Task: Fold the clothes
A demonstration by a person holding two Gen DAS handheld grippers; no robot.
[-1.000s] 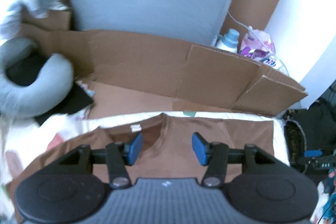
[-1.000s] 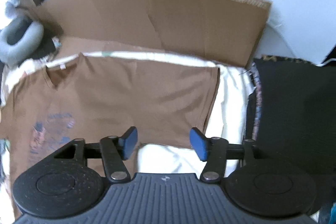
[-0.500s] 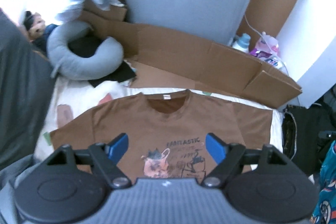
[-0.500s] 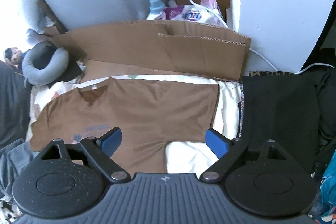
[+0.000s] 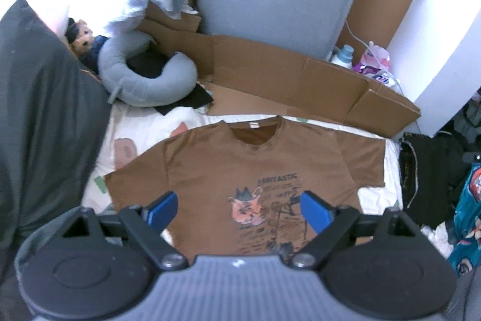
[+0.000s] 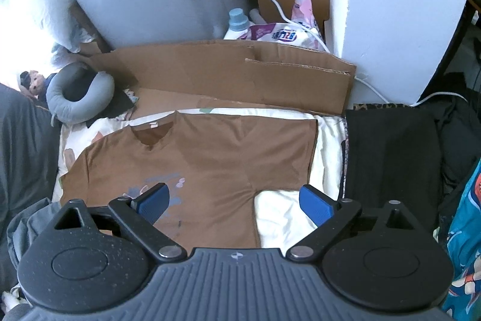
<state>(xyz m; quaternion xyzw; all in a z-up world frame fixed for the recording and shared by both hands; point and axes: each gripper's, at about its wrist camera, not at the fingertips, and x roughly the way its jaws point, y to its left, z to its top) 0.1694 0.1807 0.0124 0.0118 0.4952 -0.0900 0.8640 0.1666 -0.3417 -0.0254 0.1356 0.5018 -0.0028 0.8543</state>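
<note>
Brown T-shirt [image 5: 240, 170] flat on the bed; each hand-held gripper (left [image 5: 240, 208], right [image 6: 234, 200]) empty, jaws opening.

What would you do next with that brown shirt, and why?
Probably bring one gripper down to a sleeve and fold it in over the print. The shirt lies flat and face up on the sheet, both sleeves spread out, nothing folded yet. The left gripper and right gripper are above it, jaws opening with nothing between them.

Both wrist views downward, shared T-shirt [image 5: 255, 164]
</note>
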